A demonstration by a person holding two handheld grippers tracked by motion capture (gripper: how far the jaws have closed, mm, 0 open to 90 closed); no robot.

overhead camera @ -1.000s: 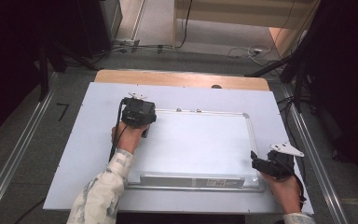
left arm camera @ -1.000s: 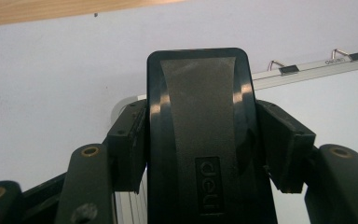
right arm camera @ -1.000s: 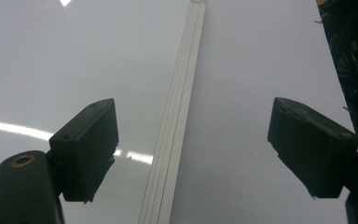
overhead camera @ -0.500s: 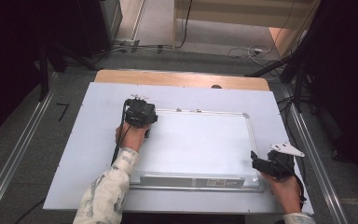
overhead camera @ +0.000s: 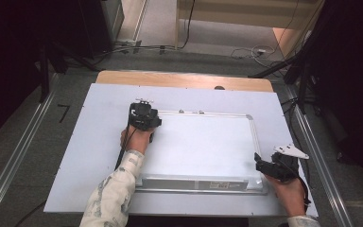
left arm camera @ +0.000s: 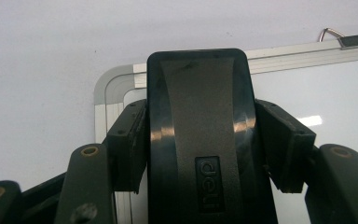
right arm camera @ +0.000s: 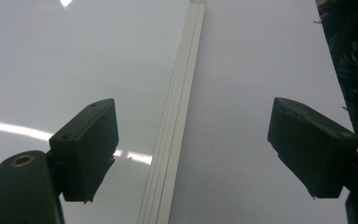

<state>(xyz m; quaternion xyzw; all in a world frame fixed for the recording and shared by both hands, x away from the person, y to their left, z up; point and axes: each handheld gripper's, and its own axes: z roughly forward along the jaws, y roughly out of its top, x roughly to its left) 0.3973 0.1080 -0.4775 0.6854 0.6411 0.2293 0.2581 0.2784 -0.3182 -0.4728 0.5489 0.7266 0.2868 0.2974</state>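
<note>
**Eraser clamped at the whiteboard's far left corner**

Between the left jaws: one black whiteboard eraser [left arm camera: 198, 135], squeezed from both sides, its rounded end sticking out past the pads. Embossed on its back, upside down in the left gripper view: "deli". Just beyond that end, the rounded aluminium corner of the whiteboard [left arm camera: 335, 98]; farther along the frame, one small metal hanger clip [left arm camera: 349, 41].

Seen from above: left gripper [overhead camera: 142, 115] at the board's far left corner, held by the left hand [overhead camera: 134, 138] in a patterned sleeve. Right gripper [overhead camera: 270, 166] near the board's near right corner, by the frame edge, held by the right hand [overhead camera: 288, 194], grey three-cornered plate on top.

Right jaws spread wide, nothing between the pads [right arm camera: 86, 144]. Running up between them: the board's silver frame strip [right arm camera: 175, 116], glossy board surface on one side, matt table sheet on the other.

Count: one whiteboard [overhead camera: 203, 146], one eraser, two grippers, two hanger clips on the far frame. A printed label on the near tray strip, too small to read.

Underneath: pale grey-white table top [overhead camera: 94, 142], a wooden edge [overhead camera: 170, 79] showing at the far side. Around it: grey carpet, metal rails left and right, cables on the floor, dark stands at the sides.
</note>
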